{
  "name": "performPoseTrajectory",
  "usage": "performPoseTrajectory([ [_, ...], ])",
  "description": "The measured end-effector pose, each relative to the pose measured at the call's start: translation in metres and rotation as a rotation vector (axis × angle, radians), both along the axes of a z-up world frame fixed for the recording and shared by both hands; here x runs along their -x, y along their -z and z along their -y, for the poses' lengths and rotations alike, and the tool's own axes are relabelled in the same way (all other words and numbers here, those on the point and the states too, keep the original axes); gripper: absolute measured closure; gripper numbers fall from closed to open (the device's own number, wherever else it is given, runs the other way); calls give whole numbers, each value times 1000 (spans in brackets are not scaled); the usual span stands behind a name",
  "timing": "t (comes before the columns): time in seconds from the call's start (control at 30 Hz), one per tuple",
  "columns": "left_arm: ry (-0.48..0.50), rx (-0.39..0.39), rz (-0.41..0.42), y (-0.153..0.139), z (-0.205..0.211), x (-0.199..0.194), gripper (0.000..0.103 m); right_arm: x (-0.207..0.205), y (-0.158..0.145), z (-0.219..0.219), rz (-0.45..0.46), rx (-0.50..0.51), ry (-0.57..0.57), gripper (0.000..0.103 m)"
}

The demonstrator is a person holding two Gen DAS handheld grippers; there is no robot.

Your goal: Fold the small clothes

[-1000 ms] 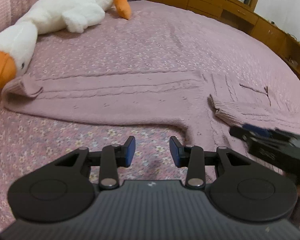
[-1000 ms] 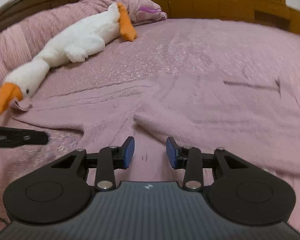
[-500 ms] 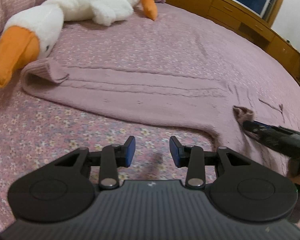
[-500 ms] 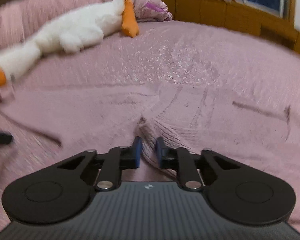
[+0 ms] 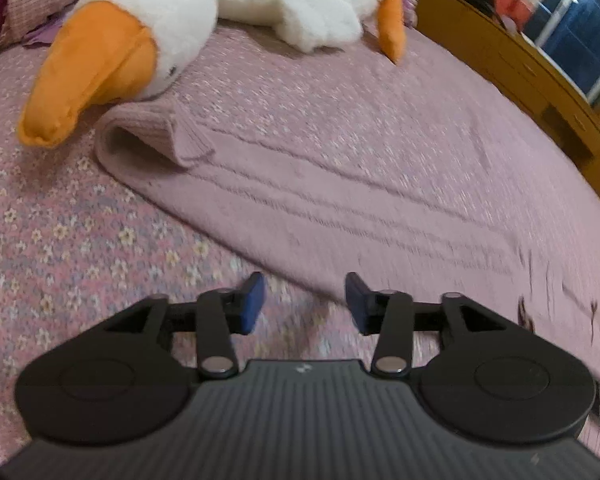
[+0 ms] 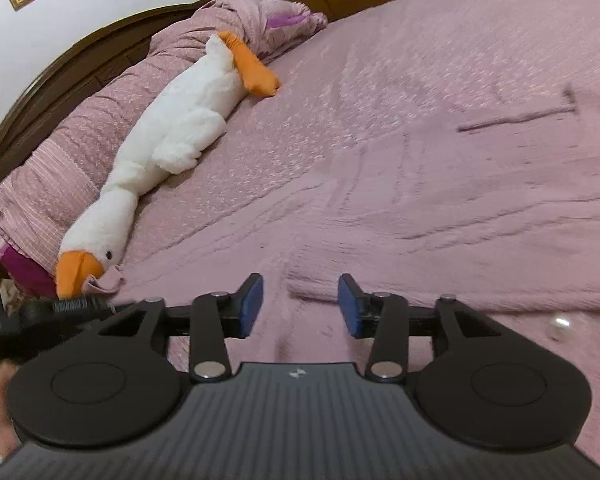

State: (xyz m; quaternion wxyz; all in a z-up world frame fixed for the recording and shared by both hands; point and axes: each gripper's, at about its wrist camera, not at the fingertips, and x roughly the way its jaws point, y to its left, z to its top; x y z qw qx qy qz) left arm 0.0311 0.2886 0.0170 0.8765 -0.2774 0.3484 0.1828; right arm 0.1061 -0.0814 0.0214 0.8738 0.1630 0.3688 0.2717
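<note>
A dusty-pink knitted sweater (image 5: pixel 340 208) lies flat on the bed, one long sleeve stretched left, its cuff (image 5: pixel 148 140) beside the plush goose's beak. My left gripper (image 5: pixel 304 304) is open and empty, low over the bedspread at the sleeve's near edge. In the right wrist view the sweater (image 6: pixel 440 216) spreads ahead, with a folded edge (image 6: pixel 312 286) between the fingers. My right gripper (image 6: pixel 298 304) is open and empty just above that edge. The left gripper (image 6: pixel 40 312) shows at the left edge, near the cuff (image 6: pixel 108 280).
A large white plush goose (image 6: pixel 180 128) with an orange beak (image 5: pixel 88 68) lies along the pillows at the left. A rolled pink quilt (image 6: pixel 80 136) and dark headboard sit behind it. A wooden cabinet (image 5: pixel 520 56) runs along the far right side of the bed.
My right gripper, shut on a sweater fold half a second ago, has opened and let it go. My left gripper has moved left along the sleeve toward the cuff and goose.
</note>
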Motion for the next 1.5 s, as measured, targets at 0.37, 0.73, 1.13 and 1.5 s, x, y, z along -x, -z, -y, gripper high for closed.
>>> performPoseTrajectory([
  [0.37, -103, -66, 18, 10, -31, -28, 47, 78, -15, 77, 100, 202, 164, 41],
  [0.73, -167, -97, 63, 11, -64, -40, 68, 115, 3, 159, -23, 151, 393, 36],
  [1.13, 7, -152, 300, -50, -25, -27, 94, 116, 9, 160, -58, 79, 418, 35],
  [1.5, 167, -183, 385, -103, 67, -55, 94, 117, 6, 167, -89, 62, 441, 35],
])
